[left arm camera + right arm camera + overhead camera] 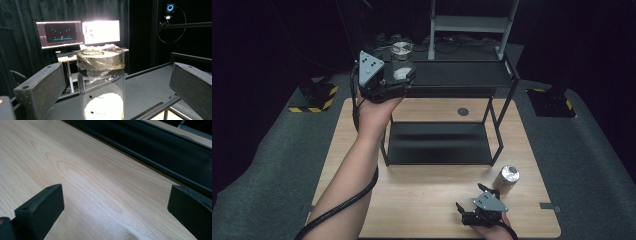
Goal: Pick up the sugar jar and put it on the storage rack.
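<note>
A clear glass jar (pixel 402 62) with a taped metal lid stands on the left end of the black rack's top shelf (pixel 462 75). My left gripper (pixel 403 79) reaches it from the left, held up by a forearm. In the left gripper view the jar (pixel 101 82) stands upright between the wide-apart jaws, with a gap on both sides, so the left gripper (pixel 117 85) is open. My right gripper (pixel 471 197) rests low over the wooden table (pixel 412 200) near its front right, open, with bare wood between its jaws (pixel 115 202).
A silver can (pixel 507 179) stands upright just right of my right gripper. The rack's lower shelf (pixel 437 142) sits mid-table. Two lit monitors (pixel 60 33) glow beyond the jar. Striped stand bases (pixel 312 97) flank the table on the floor.
</note>
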A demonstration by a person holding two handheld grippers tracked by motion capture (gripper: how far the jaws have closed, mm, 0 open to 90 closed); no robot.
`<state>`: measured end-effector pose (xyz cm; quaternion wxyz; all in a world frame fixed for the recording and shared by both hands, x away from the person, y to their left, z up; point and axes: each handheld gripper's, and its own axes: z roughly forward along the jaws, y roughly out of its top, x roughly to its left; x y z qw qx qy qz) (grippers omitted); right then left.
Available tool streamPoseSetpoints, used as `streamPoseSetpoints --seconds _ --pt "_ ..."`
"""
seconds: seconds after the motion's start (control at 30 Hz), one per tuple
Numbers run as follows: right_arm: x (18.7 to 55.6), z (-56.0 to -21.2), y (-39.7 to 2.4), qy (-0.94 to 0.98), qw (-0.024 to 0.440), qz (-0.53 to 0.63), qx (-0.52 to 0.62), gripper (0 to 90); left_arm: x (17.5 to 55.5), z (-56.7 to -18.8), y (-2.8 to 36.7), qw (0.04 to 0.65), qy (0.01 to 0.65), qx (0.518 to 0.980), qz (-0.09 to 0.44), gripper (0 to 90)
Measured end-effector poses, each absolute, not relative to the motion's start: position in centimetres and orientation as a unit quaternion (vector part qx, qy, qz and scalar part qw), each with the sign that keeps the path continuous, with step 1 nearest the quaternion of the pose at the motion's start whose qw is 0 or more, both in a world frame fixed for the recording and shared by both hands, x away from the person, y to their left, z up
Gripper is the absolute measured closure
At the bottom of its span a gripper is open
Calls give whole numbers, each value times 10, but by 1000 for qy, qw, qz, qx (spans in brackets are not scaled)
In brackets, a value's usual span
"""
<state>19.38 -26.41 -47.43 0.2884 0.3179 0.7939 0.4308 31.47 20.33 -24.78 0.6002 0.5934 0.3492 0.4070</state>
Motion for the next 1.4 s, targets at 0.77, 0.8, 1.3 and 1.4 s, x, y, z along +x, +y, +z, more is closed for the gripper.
streamPoseSetpoints --seconds 0.77,0.8,1.3,1.4 --pt "194 -474 -264 796 288 430 313 0 262 -280 215 600 335 608 398 5" --pt "194 -474 -264 796 288 430 313 0 260 -281 216 600 334 609 397 5" --pt "193 -474 -264 796 289 431 311 0 237 -310 225 588 339 626 384 5" --pt "193 -474 -265 796 288 431 312 0 229 -320 230 587 341 628 381 5"
